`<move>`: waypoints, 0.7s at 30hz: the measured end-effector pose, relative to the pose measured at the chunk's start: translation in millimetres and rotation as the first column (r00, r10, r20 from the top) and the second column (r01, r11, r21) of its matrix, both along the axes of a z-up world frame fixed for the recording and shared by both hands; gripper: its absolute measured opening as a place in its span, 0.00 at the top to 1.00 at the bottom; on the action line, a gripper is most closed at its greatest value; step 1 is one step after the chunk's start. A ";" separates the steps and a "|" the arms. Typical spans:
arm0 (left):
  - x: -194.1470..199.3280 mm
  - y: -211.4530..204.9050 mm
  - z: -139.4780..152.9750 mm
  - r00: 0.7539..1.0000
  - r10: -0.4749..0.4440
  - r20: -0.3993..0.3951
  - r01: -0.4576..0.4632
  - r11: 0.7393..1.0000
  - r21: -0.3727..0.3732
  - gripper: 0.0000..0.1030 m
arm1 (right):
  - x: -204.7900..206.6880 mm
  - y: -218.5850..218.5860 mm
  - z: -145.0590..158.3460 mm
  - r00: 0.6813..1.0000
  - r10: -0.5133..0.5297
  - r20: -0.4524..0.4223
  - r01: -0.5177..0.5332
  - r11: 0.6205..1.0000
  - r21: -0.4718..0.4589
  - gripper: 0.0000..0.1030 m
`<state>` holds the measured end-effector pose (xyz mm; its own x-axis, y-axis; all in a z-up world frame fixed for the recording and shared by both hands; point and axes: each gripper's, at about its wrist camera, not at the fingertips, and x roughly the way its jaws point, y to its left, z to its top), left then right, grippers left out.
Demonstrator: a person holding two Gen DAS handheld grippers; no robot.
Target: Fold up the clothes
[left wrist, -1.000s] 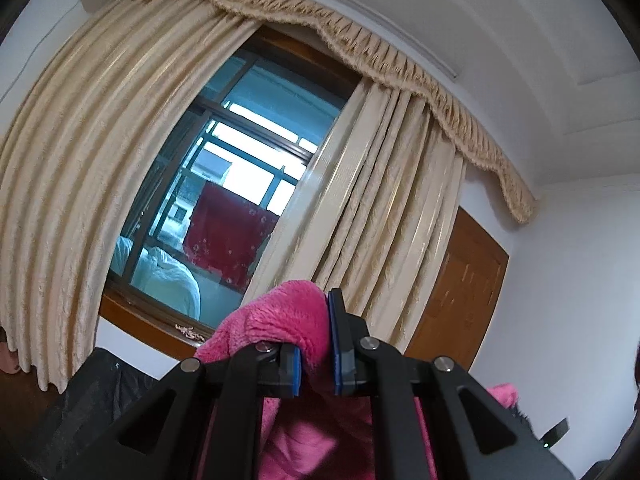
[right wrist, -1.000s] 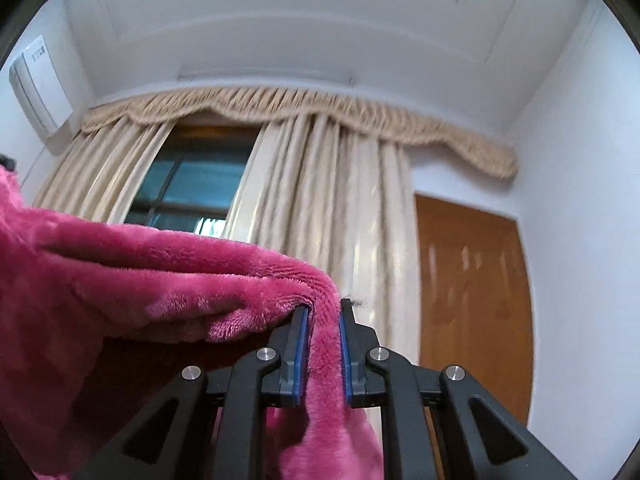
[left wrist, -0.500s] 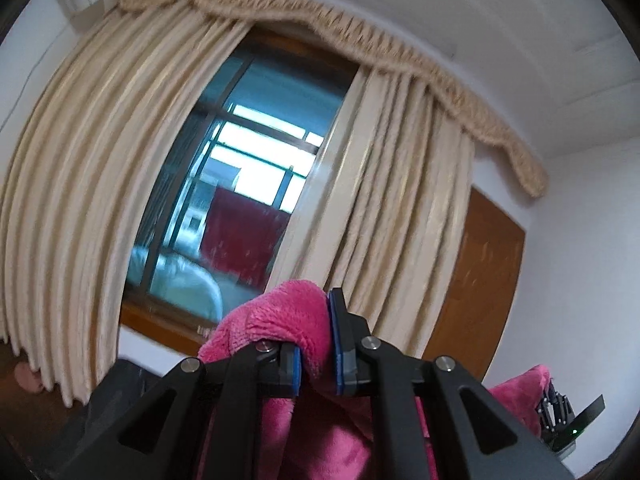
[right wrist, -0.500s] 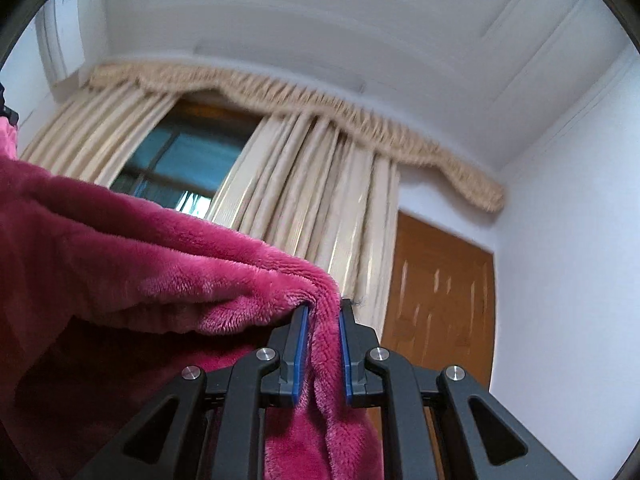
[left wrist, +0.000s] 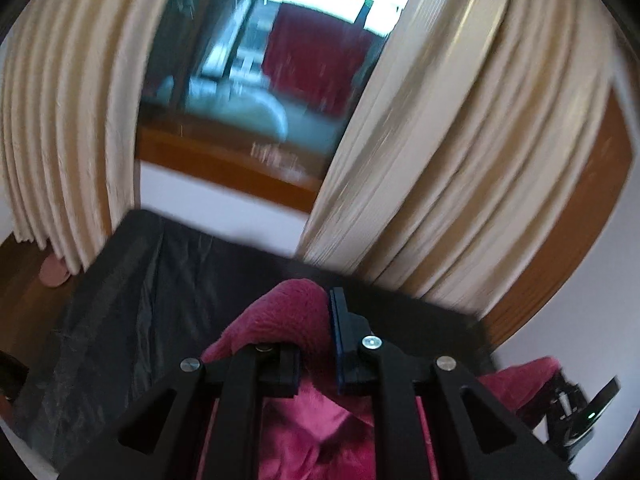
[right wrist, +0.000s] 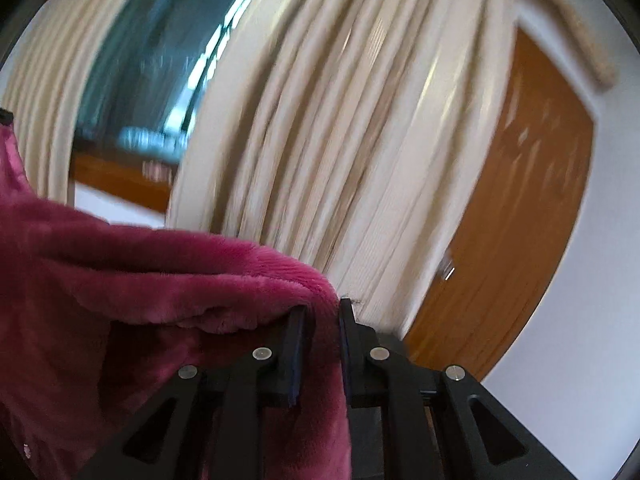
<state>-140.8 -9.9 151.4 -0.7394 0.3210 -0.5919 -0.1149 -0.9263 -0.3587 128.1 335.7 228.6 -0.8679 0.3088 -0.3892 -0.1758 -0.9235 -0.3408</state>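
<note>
Pink fleece garment (left wrist: pixel 296 312): held in the air by both grippers, one pinch each on its upper edge. Left wrist view: left gripper (left wrist: pixel 316 344) clamped on a bunched hump of the fleece, blue pads pressing it from both sides; rest of the fabric drops below the jaws toward the camera. Ahead and below lies a black plastic-covered surface (left wrist: pixel 132 300), beyond it cream curtains (left wrist: pixel 440 160) and a window (left wrist: pixel 260 80), all motion-blurred. At the lower right edge a strip of fleece runs out to the other gripper (left wrist: pixel 576 404), so the two grips sit well apart. Right wrist view: right gripper (right wrist: pixel 322 340) closed on a fold of the same garment (right wrist: pixel 160 280); the held edge runs out to the left, toward the left gripper, and the body hangs under it. Wooden door (right wrist: pixel 520 220) behind on the right. Key relation: the garment's long axis spans gripper to gripper, roughly level, with the black surface forward and below. My read: next is laying it flat there; neither hand is clearly nearer. Risk is thick pile bunching instead of spreading.
</note>
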 end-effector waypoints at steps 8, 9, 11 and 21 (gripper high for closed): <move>-148.5 34.3 -155.4 0.937 -0.020 0.350 0.067 0.990 -0.125 0.86 | -118.8 31.3 -118.9 0.926 0.014 0.378 0.058 0.983 -0.177 0.84; -155.7 35.1 -167.2 0.927 -0.025 0.375 0.081 0.987 -0.136 0.86 | -133.7 35.2 -133.8 0.906 0.020 0.422 0.070 0.978 -0.197 0.84; -163.5 33.6 -184.8 0.909 -0.037 0.415 0.104 0.985 -0.138 0.86 | -157.2 42.4 -159.0 0.869 0.035 0.494 0.092 0.969 -0.231 0.81; -116.1 -0.3 -171.9 0.903 -0.143 0.404 0.213 0.968 -0.133 0.55 | -118.1 30.7 -123.1 0.862 0.244 0.444 -0.074 0.927 -0.367 0.81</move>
<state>-256.9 -10.3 -20.6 -0.3790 0.2947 -0.8772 -0.1672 -0.9542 -0.2483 9.9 366.4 105.5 -0.5761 -0.0361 -0.8166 0.0873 -0.9960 -0.0176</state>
